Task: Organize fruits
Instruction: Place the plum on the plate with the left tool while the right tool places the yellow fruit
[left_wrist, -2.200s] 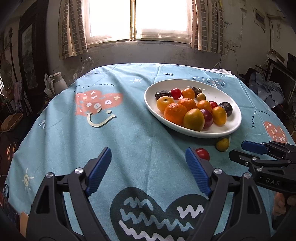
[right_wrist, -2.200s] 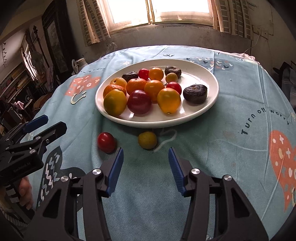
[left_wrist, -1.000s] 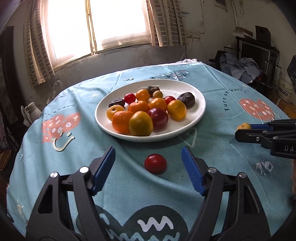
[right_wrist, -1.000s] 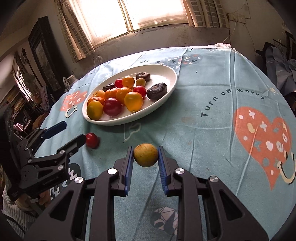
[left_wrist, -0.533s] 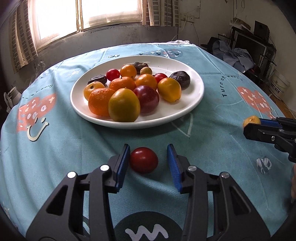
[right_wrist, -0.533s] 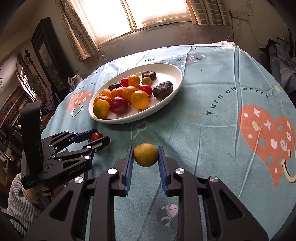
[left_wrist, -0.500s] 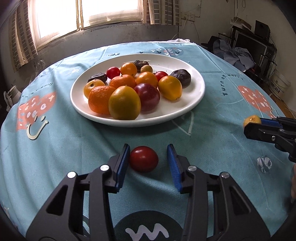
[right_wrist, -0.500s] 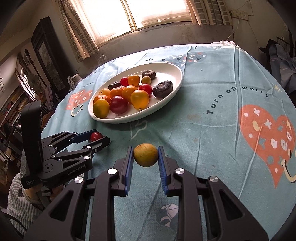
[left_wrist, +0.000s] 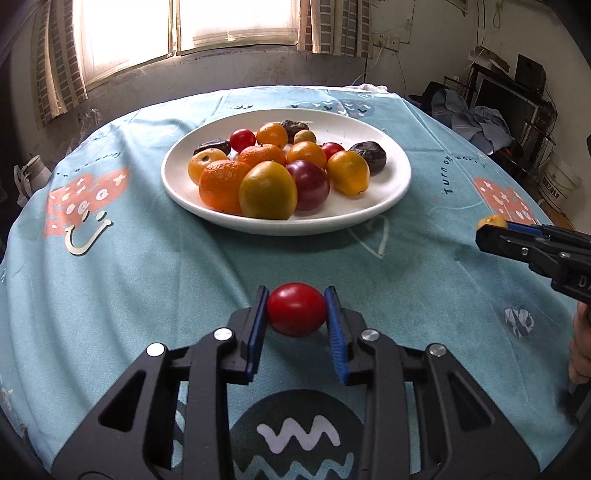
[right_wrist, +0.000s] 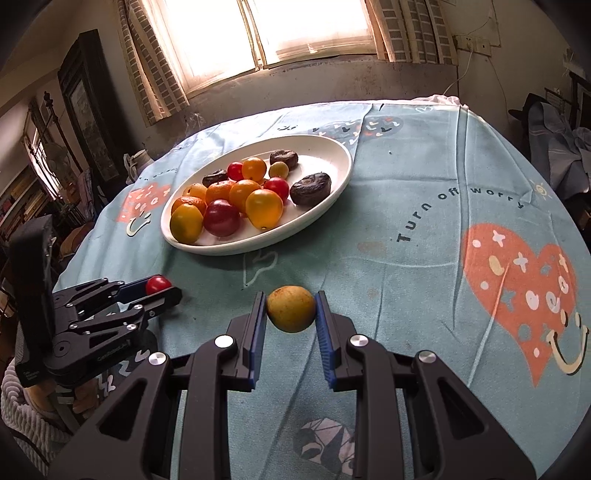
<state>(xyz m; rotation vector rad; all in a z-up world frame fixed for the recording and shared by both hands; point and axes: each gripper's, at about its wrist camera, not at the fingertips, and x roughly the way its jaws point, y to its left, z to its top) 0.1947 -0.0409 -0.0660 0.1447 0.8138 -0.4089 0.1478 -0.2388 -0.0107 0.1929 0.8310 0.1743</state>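
**A:** ok so where are we with the fruit? Our left tongs (left_wrist: 296, 308) have just closed in and the blue pads sit on both sides of the red tomato (left_wrist: 296, 308), right across its widest part. It's near the front edge of the worktop (left_wrist: 147, 266), just short of the white plate (left_wrist: 395, 184); we can't tell if it's clear of the cloth.

**B:** yep, and our right tongs (right_wrist: 291, 309) are clamped the same way on the yellow-brown fruit (right_wrist: 291, 309), also near the front edge, on the plate's right. Jaws narrow on both, each with a fruit in between.

**A:** handling-wise we reckon both are light, so weight's no issue. The tomato is the touchy one: smooth glossy skin, probably soft, so too much squeeze could split it and too little lets it squirt out.

**B:** agreed. Round plus slick means we want the pads dead on the middle, like now, not up near the top. The yellow one looks duller and a bit rougher, likely firmer, so it should grip easier.

**A:** the plate's already piled on its left half with oranges and plums. The bare right side looks like the safer landing spot, since round things roll.
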